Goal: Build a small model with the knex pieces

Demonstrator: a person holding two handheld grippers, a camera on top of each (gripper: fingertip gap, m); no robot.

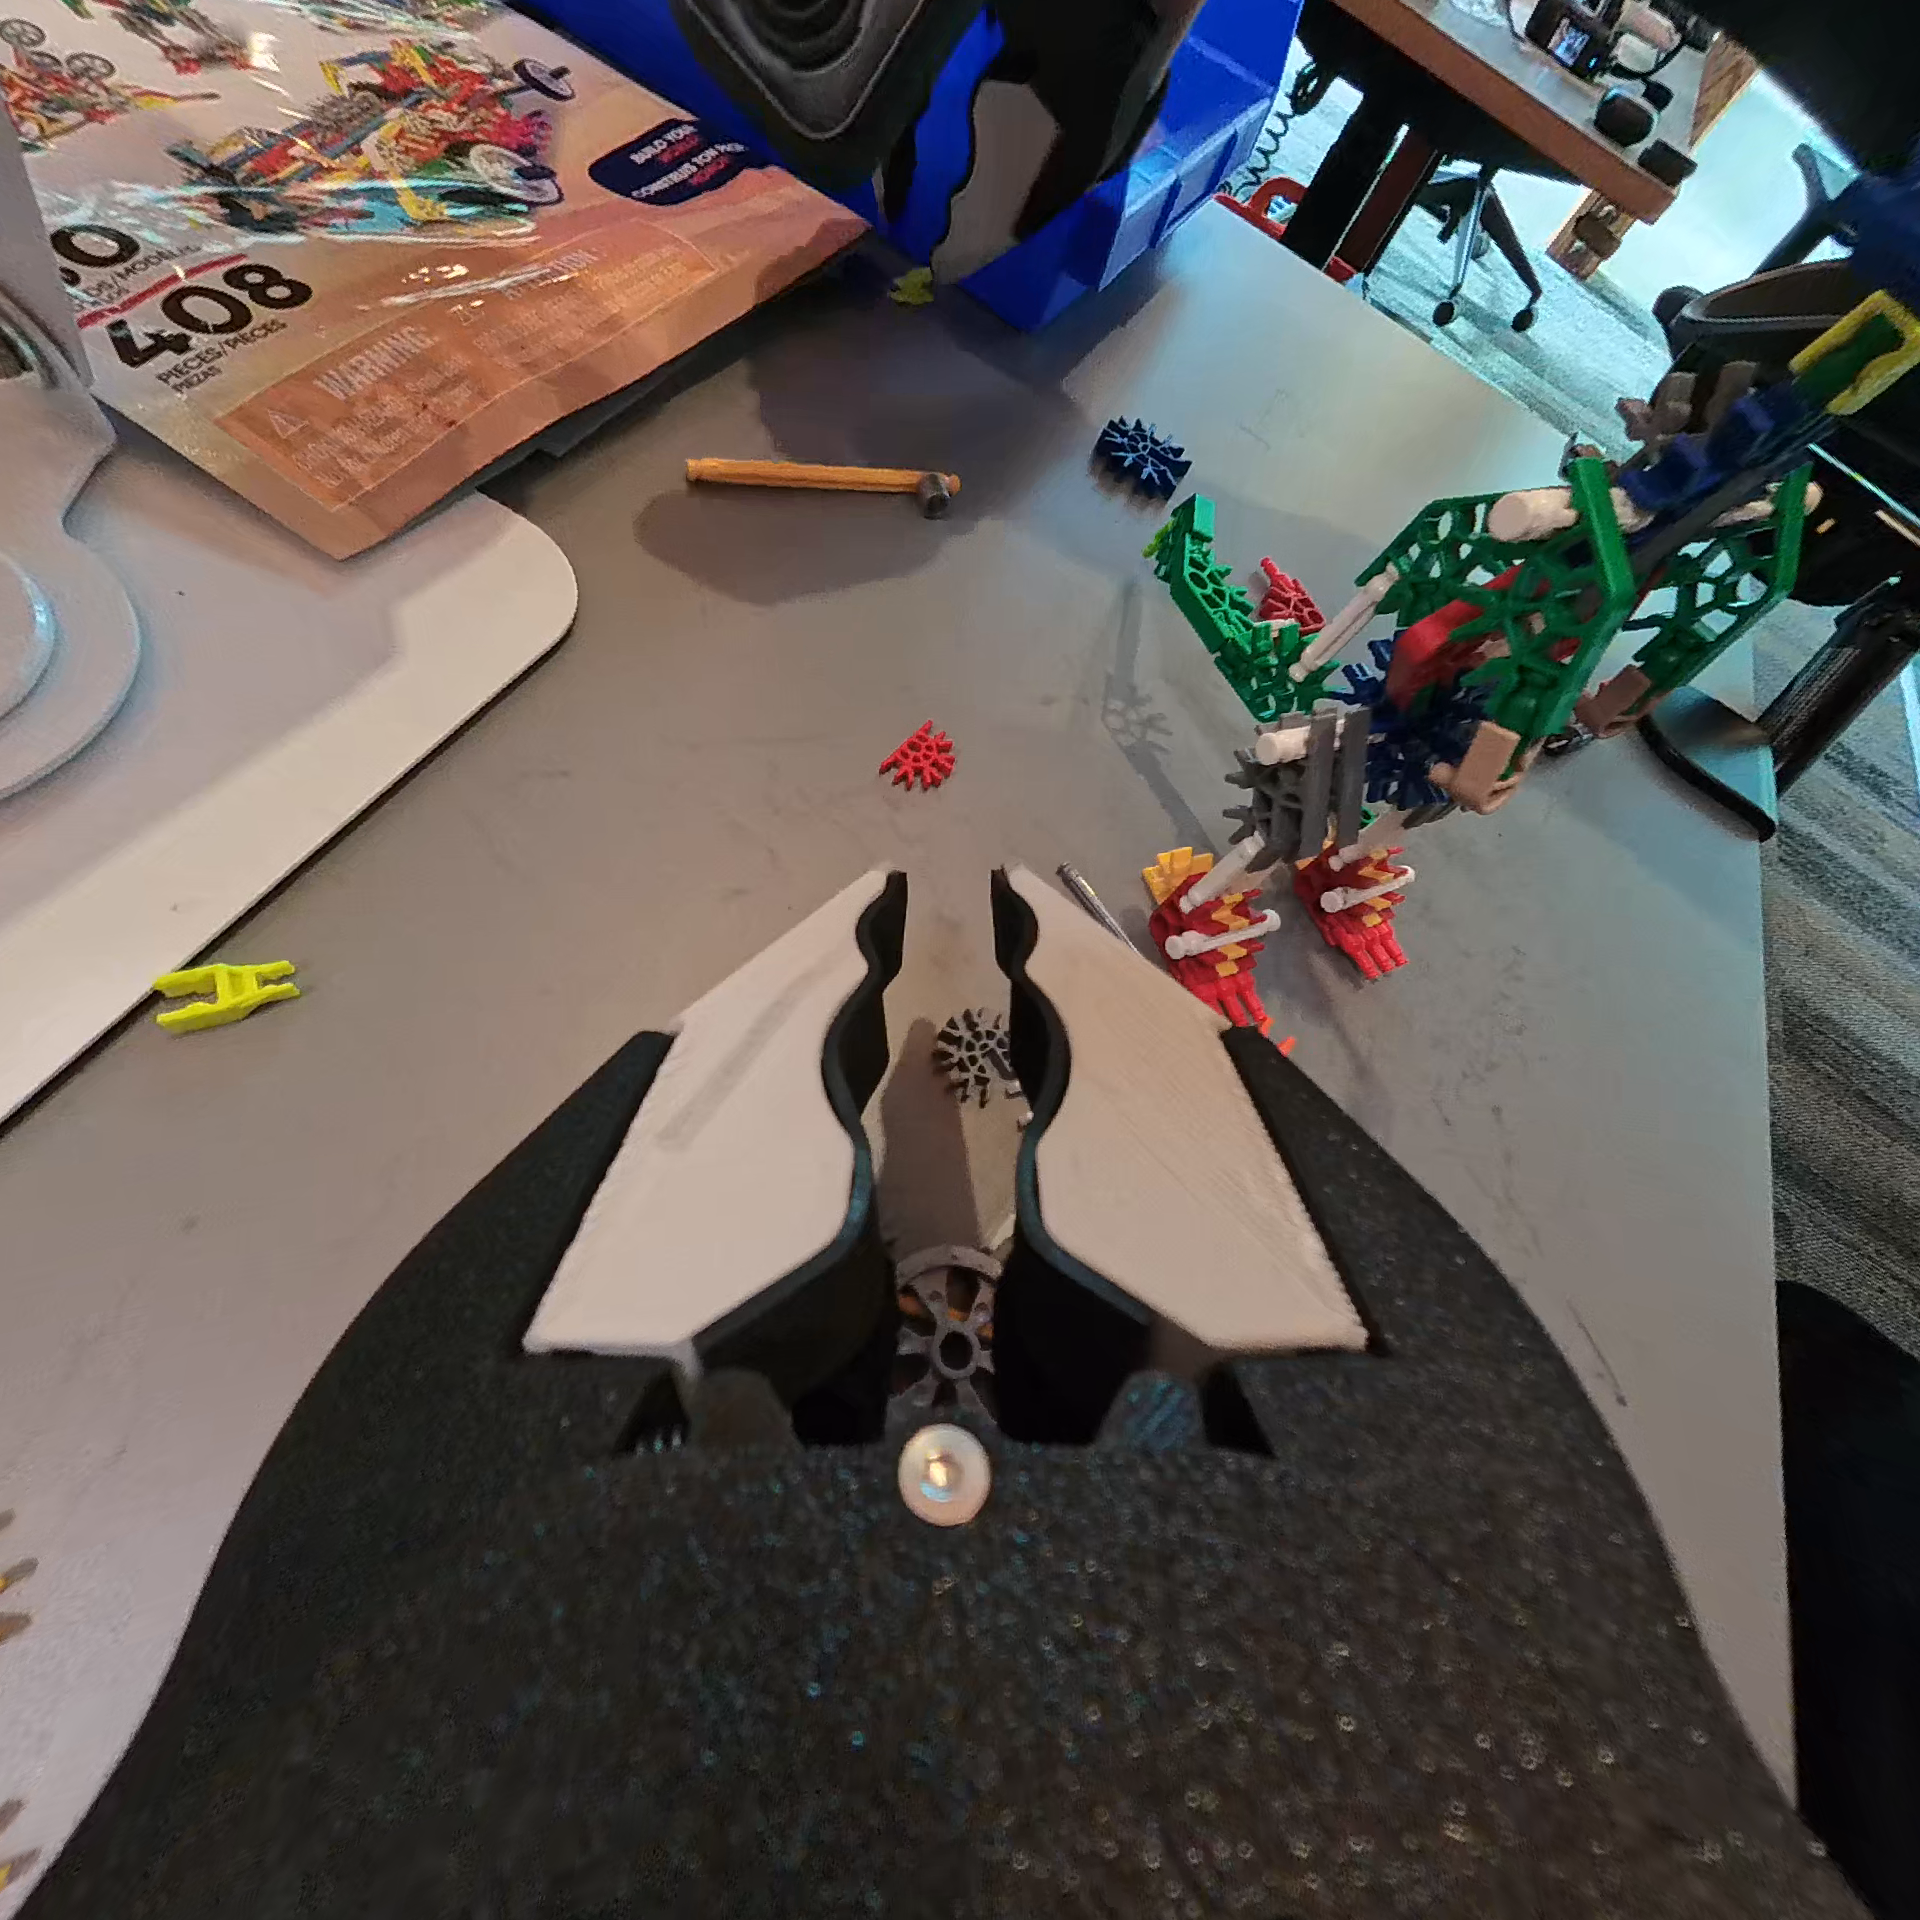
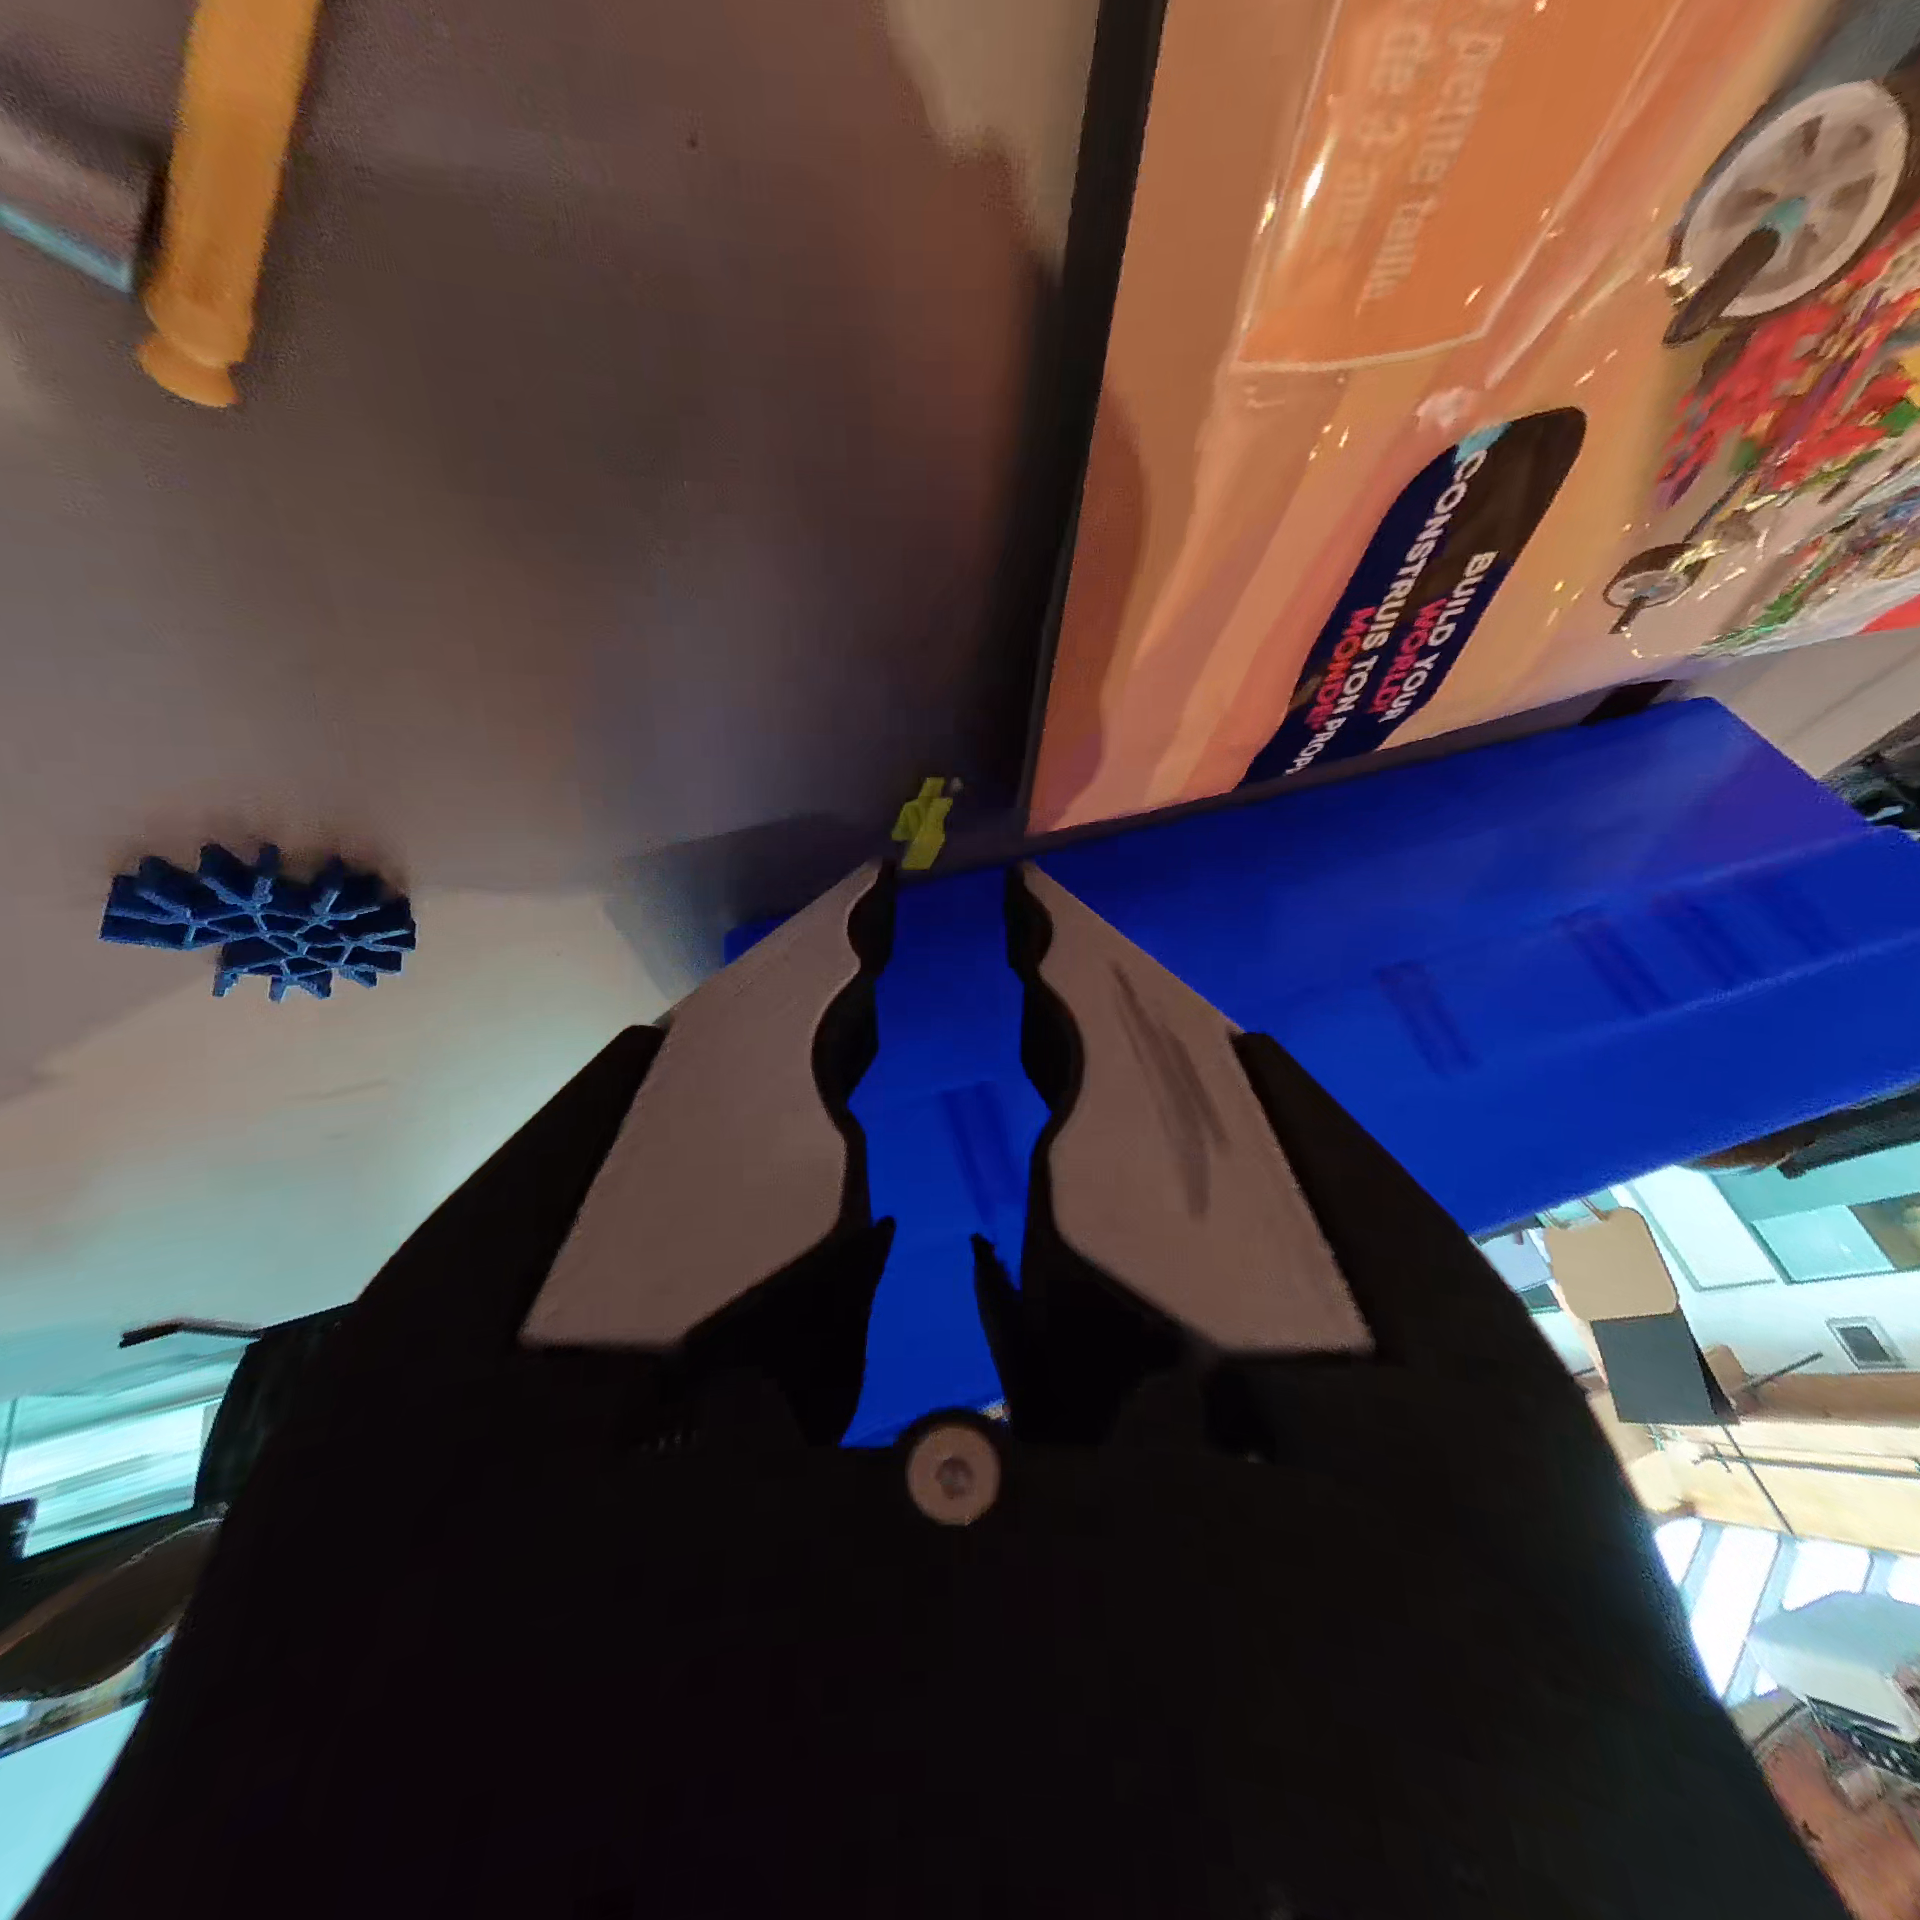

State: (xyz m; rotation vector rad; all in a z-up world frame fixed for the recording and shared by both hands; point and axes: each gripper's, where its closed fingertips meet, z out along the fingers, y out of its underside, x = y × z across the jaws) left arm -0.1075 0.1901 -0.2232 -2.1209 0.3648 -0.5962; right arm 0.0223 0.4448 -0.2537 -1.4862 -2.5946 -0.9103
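In the left wrist view my left gripper hangs over the grey table, jaws a narrow gap apart and holding nothing. A grey snowflake connector and a grey spoked wheel lie on the table under the fingers. A red connector lies just ahead. A colourful rod-and-connector model stands to the right. My right gripper is slightly open and empty, tips just short of a small yellow-green piece beside the blue bin. That piece also shows in the left wrist view.
A small wooden-handled hammer, a blue connector and a yellow clip lie on the table. The toy set's box and a white board are at left. The table edge runs along the right. Spacing between my two grippers at the tips: around 30 centimeters. The grey snowflake connector lies some 5 centimeters from my left tips, 30 centimeters from my right tips.
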